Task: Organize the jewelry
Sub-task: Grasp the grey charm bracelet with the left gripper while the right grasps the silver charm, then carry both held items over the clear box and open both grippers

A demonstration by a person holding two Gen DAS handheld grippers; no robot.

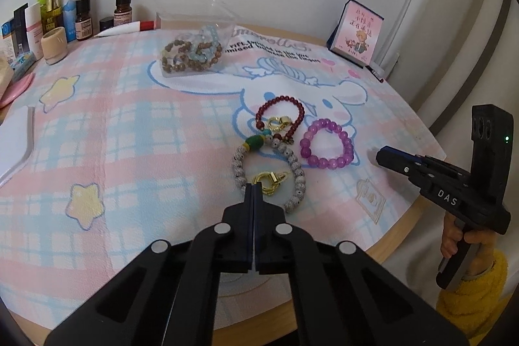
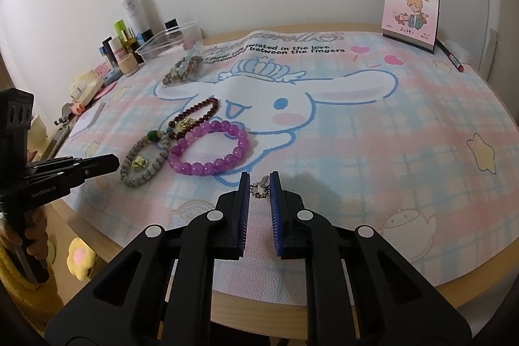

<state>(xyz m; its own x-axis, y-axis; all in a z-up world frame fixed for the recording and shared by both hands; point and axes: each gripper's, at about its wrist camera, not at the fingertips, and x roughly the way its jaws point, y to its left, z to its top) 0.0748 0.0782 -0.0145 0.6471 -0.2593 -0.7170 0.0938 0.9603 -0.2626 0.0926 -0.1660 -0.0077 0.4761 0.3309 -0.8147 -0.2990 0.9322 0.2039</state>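
Lying on a pastel plaid cartoon-rabbit mat (image 2: pixel 356 125), the jewellery is spread ahead of both grippers; the left gripper (image 1: pixel 253 188) has its two black jaws pressed flat together with no gap, its tips touching the near rim of a grey speckled bead bracelet (image 1: pixel 293 164) beside a gold clasp charm (image 1: pixel 271 180) that lies inside the loop, though whether a bead or cord is pinched cannot be told; beyond those tips sit a dark red bead bracelet (image 1: pixel 300 112) and, to its right, a translucent purple bead bracelet (image 1: pixel 326 143); farther ahead stands a clear plastic box (image 1: pixel 194 18) holding brown and pale blue bead bracelets (image 1: pixel 191 52); the right gripper (image 2: pixel 259 180) has its blue-padded jaws narrowed to a slim gap around a small silver chain trinket (image 2: pixel 259 188) on the mat, the pads close beside it, contact unclear; ahead and left of it lies the purple bracelet, touching the grey one; a yellow fleece sleeve (image 1: pixel 476 291) shows behind the right tool's handle.
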